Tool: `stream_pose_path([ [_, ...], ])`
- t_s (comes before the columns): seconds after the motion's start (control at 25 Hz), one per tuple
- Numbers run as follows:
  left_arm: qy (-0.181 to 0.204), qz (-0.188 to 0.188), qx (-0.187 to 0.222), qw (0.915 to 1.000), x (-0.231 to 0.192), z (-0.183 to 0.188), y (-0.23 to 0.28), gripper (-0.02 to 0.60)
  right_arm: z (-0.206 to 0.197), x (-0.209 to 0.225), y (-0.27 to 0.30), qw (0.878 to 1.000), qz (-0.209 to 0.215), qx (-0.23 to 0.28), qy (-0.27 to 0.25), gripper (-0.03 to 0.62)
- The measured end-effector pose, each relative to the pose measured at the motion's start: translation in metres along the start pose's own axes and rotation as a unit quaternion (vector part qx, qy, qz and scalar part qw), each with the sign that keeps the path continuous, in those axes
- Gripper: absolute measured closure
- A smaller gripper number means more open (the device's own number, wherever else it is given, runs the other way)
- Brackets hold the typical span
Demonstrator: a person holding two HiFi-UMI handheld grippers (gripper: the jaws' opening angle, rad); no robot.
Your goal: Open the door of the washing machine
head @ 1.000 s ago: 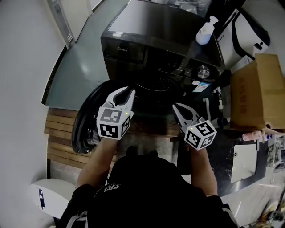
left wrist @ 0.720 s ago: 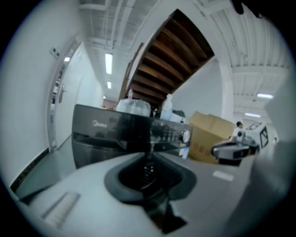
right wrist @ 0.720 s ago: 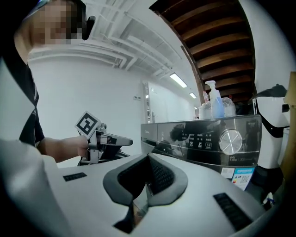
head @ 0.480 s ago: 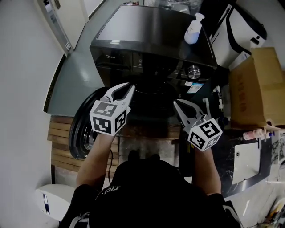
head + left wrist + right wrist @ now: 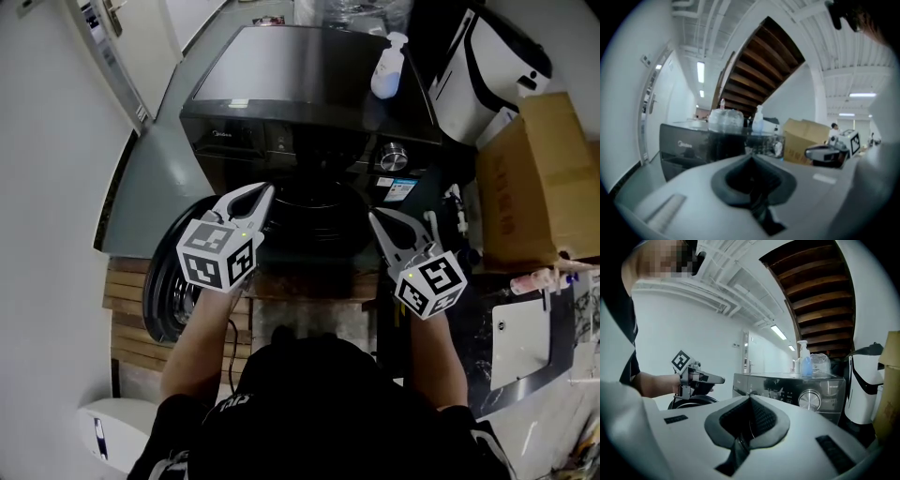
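- Washing machine door (image 5: 167, 281): round, dark, swung out to the left of the drum opening (image 5: 314, 211) in the head view; we judge it fully open.
- Left gripper (image 5: 262, 191): jaws closed together, holding nothing, raised before the washing machine (image 5: 309, 84), apart from the door.
- Right gripper (image 5: 377, 219): jaws closed together, empty, below the control dial (image 5: 393, 156) in the head view.
- Handling: if we want the door wider, we nudge its rim slowly with closed jaws, sparing the hinge.
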State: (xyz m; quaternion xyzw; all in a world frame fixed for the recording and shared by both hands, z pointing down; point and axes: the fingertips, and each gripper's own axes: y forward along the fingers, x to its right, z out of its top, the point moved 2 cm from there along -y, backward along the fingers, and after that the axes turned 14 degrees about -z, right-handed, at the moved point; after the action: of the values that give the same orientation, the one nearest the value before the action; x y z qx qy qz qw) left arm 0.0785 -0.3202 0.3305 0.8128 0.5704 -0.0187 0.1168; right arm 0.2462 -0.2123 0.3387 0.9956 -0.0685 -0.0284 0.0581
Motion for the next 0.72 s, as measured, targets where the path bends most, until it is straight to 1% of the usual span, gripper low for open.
stream_pose_path([
  [0.16, -0.022, -0.011, 0.003, 0.9997, 0.003, -0.004, 0.003, 0.574, 0.0, 0.003, -0.003, 1.0, 0.004, 0.003, 0.016, 0.603],
  [0.44, -0.02, -0.013, -0.006, 0.9997, 0.006, -0.008, 0.005, 0.574, -0.002, 0.008, -0.006, 0.999, 0.012, 0.008, 0.036, 0.602],
  [0.72, -0.022, -0.01, -0.013, 0.9996, 0.008, -0.013, 0.004, 0.574, -0.001, 0.003, -0.006, 0.999, 0.023, 0.009, 0.034, 0.602],
])
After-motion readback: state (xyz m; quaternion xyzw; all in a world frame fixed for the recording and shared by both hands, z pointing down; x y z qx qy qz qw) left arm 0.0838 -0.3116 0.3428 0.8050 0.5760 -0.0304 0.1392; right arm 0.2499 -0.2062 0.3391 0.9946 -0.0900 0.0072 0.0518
